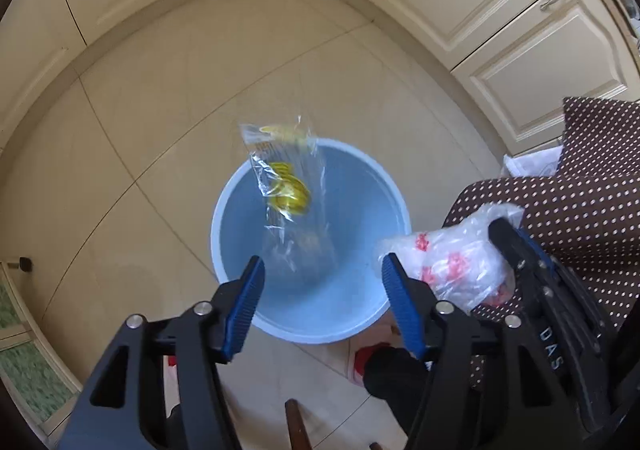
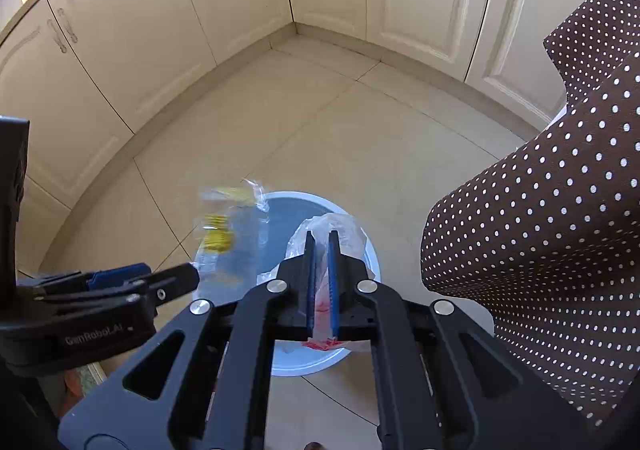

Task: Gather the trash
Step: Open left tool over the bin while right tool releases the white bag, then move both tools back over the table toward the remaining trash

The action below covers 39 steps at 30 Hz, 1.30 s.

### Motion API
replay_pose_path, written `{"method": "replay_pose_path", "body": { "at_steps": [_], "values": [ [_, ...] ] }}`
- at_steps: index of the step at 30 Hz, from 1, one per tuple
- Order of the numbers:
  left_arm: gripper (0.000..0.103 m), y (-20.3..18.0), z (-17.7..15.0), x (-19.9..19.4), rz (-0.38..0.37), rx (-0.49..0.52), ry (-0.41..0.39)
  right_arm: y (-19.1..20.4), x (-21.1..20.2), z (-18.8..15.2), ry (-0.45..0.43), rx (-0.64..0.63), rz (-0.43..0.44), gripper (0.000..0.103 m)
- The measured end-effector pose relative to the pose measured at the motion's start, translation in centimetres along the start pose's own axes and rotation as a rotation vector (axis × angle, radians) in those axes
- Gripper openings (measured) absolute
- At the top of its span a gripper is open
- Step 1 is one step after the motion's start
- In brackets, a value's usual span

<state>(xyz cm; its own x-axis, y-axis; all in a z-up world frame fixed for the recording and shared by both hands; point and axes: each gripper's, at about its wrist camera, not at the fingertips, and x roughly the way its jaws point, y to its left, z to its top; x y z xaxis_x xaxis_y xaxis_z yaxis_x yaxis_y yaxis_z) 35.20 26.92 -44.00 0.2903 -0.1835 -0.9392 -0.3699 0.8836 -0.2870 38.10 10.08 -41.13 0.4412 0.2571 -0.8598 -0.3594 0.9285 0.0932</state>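
The blue bin (image 1: pixel 312 242) stands on the tiled floor (image 1: pixel 140 122) directly under both grippers, and that is what the coming move depends on: whatever is let go here should fall into it.

The left gripper (image 1: pixel 322 278) points steeply down at the bin's mouth with its jaws spread and nothing between them. A clear wrapper with yellow print (image 1: pixel 286 178) hangs loose in the air just beyond its fingertips, apart from both pads. Its long axis runs roughly up and down, its top end over the bin's far rim and the rest over the opening. It looks likely to land inside, though a light sheet like this could drift and catch the rim.

The right gripper (image 2: pixel 322 250) is beside the left one, over the near right part of the bin (image 2: pixel 356 354). Its jaws are pressed together on a thin white plastic bag with red print (image 2: pixel 334 226), which bulges out past the fingertips and trails back between the pads. In the left wrist view the same bag (image 1: pixel 452 262) sits just beside the bin's right rim, so this hand is the one with trash left to drop. It may do well to shift slightly toward the bin's centre before opening.

A brown cloth with white dots (image 2: pixel 560 210) hangs close on the right, near the bag but not over the bin. Cream cabinet doors (image 2: pixel 160 30) line the corner, well apart. Nothing blocks the bin's mouth.
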Motion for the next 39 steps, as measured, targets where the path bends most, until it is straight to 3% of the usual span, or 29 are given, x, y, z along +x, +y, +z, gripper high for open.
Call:
{"method": "replay_pose_path", "body": {
  "at_steps": [11,26,29,33,39],
  "values": [
    [0.060,3.3,-1.1,-2.0,0.006,-0.060,-0.024,1.8,0.4,-0.3,0.020,-0.011,-0.004,0.006],
    [0.062,3.1,-1.2,-2.8,0.002,-0.052,-0.045,4.6,1.2,0.2,0.010,-0.014,0.005,0.007],
    [0.064,2.9,-1.2,-3.3,0.000,-0.039,-0.060,4.6,0.9,0.2,0.006,-0.011,-0.005,0.015],
    [0.064,2.9,-1.6,-3.9,0.006,-0.043,-0.075,4.5,-0.4,0.3,-0.021,-0.002,-0.028,0.046],
    [0.065,2.5,-2.6,-6.4,0.010,-0.021,-0.133,4.1,-4.2,0.5,-0.072,-0.012,-0.032,0.047]
  ]
}}
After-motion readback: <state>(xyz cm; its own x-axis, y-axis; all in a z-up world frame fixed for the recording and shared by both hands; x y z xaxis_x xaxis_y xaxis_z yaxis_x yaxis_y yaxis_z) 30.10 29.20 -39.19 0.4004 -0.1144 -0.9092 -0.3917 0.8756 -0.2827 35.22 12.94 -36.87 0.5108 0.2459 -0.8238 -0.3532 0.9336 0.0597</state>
